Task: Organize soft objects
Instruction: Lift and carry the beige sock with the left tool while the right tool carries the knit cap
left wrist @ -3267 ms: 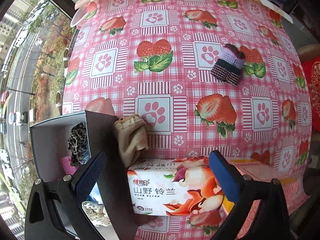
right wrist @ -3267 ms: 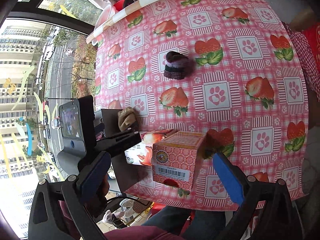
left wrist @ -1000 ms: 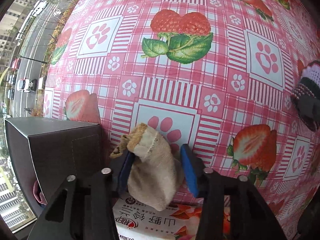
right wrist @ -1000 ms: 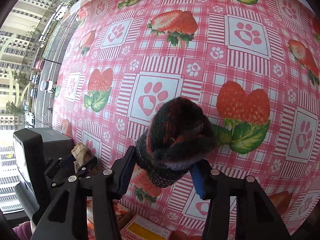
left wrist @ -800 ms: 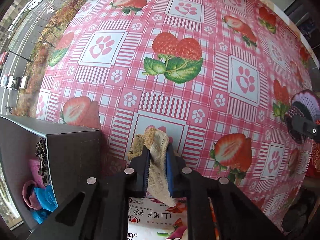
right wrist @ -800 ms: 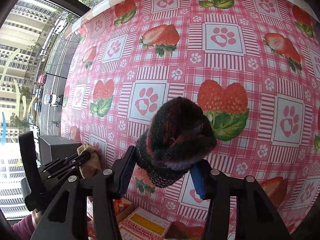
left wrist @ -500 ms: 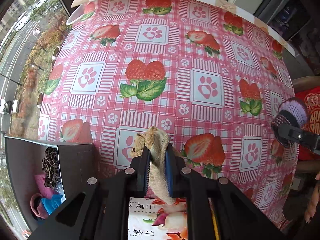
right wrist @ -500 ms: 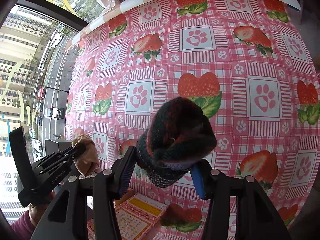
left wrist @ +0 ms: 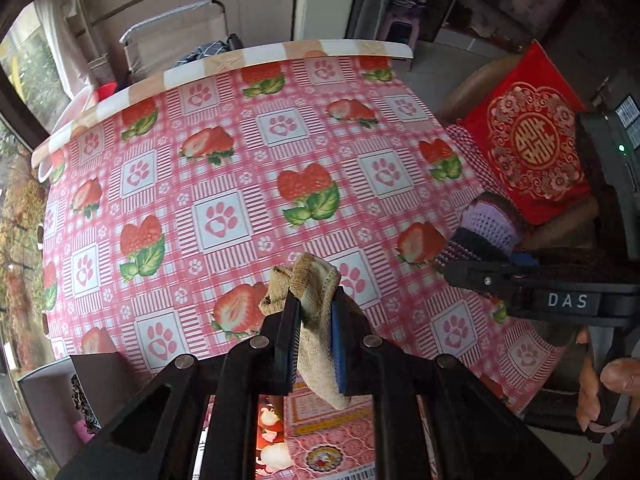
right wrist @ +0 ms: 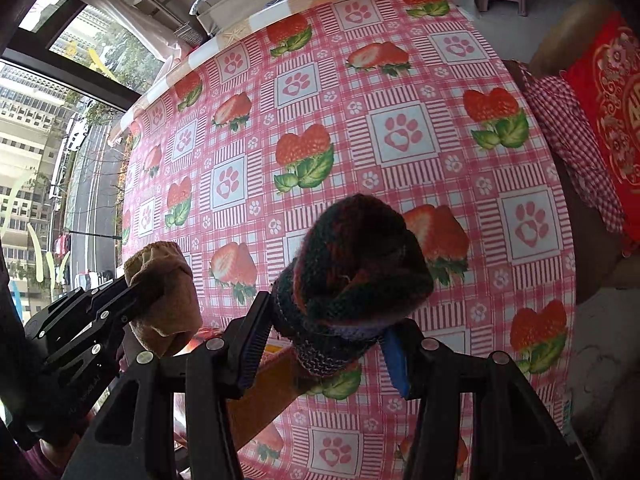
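My left gripper (left wrist: 315, 344) pinched the tan sock (left wrist: 316, 312) between both pads, squeezed flat, its free end hanging below the fingers; I held it by the middle, I judge, so neither end would drag. My right gripper (right wrist: 326, 344) was clamped on the knit sock (right wrist: 352, 276), a thick dark roll bulging out over the fingers; the jaws stood wider here only because the bundle was fatter. Both socks hung above the tablecloth (left wrist: 224, 184), touching nothing, high enough to pass over the cartons (left wrist: 332, 412) directly beneath the left gripper. Down at the lower left sat the dark box (left wrist: 96, 372), open side toward me, with patterned and pink soft things already inside. I took that as the destination, which would explain lifting both socks together: one trip for two pieces. The box opening looked narrow for two grippers, so I expected to go in one at a time. Further off the cloth lay bare, and beyond its right edge stood a red cushion (left wrist: 528, 152).
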